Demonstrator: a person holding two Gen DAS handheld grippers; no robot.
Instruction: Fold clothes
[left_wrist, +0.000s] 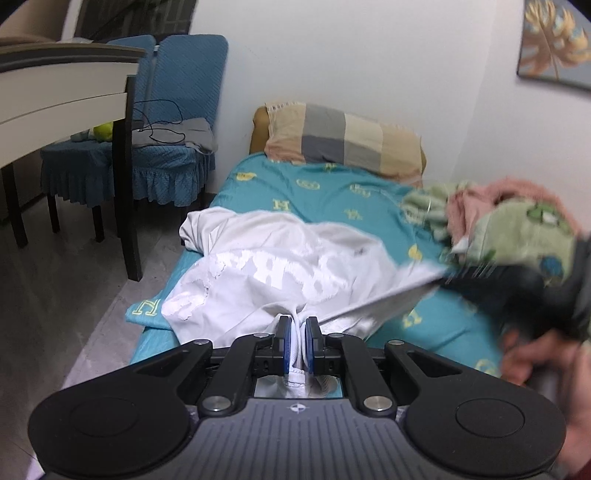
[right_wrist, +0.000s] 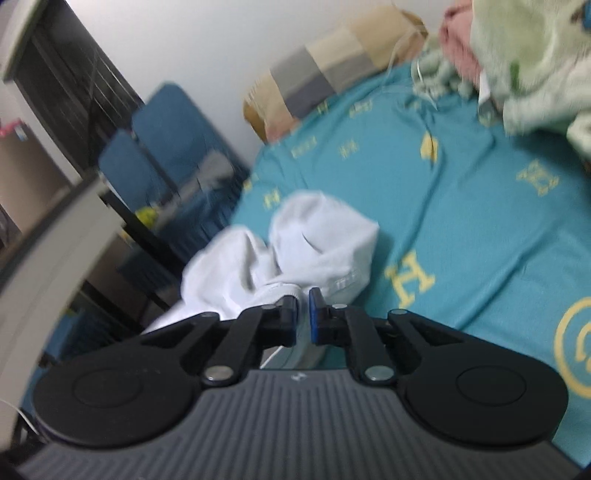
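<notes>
A white garment (left_wrist: 266, 273) with a shiny printed panel lies crumpled on the teal bed sheet (left_wrist: 332, 199). My left gripper (left_wrist: 298, 332) is shut on its near hem, and white cloth bunches between the blue pads. One edge of the garment stretches right toward my right gripper (left_wrist: 517, 291), which is blurred there with a hand (left_wrist: 535, 354) below it. In the right wrist view the right gripper (right_wrist: 303, 310) has its jaws nearly together with pale cloth between them, and the white garment (right_wrist: 317, 236) is heaped just ahead.
A checked pillow (left_wrist: 343, 136) lies at the head of the bed against the wall. A green and pink clothes pile (left_wrist: 517, 221) sits at the right. Blue-covered chairs (left_wrist: 173, 110) and a table (left_wrist: 66, 85) stand left of the bed.
</notes>
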